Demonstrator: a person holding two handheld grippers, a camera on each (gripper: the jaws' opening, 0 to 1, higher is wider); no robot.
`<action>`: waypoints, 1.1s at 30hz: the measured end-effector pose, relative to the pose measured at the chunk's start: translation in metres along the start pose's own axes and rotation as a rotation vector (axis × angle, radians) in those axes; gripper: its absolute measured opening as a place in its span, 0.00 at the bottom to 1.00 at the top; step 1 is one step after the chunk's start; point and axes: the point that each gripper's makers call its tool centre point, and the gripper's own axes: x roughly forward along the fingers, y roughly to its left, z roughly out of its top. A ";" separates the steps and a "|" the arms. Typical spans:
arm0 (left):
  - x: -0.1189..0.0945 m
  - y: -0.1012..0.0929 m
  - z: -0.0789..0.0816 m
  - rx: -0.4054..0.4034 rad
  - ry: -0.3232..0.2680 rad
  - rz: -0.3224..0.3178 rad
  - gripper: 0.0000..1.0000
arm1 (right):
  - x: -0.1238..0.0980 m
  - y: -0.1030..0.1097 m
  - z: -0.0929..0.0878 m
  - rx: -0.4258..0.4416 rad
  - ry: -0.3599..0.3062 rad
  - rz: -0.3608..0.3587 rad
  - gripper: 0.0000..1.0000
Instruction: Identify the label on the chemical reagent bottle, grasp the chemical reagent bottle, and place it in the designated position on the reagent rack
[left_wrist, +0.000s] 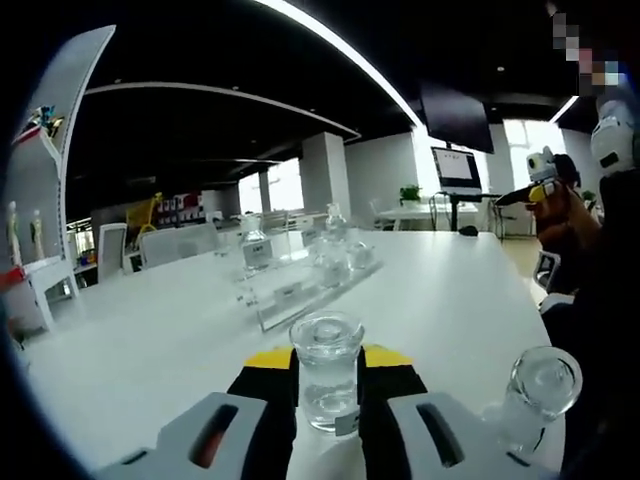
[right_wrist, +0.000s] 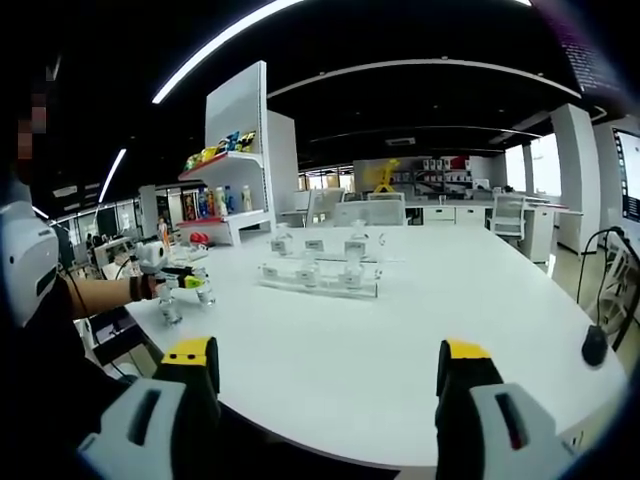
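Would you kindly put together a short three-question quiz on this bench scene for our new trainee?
1. True or false: the left gripper has its jaws closed around a clear glass reagent bottle with a round stopper.
2. The right gripper is: A) open and holding nothing, B) shut on a bottle, C) resting on the rack.
3. Fill in: the clear acrylic reagent rack stands on the ____ table.

Key: 1 true; 2 A; 3 white. A second clear glass bottle stands beside the left gripper.
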 end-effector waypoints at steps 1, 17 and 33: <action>0.001 0.001 0.000 -0.009 -0.006 0.004 0.22 | 0.000 -0.001 0.000 0.001 0.000 -0.002 0.86; 0.014 0.006 0.029 -0.033 -0.064 0.018 0.21 | -0.001 -0.003 -0.001 0.010 -0.004 -0.005 0.86; 0.060 0.013 0.107 -0.060 -0.101 -0.021 0.21 | -0.006 -0.008 0.001 0.019 -0.023 -0.014 0.86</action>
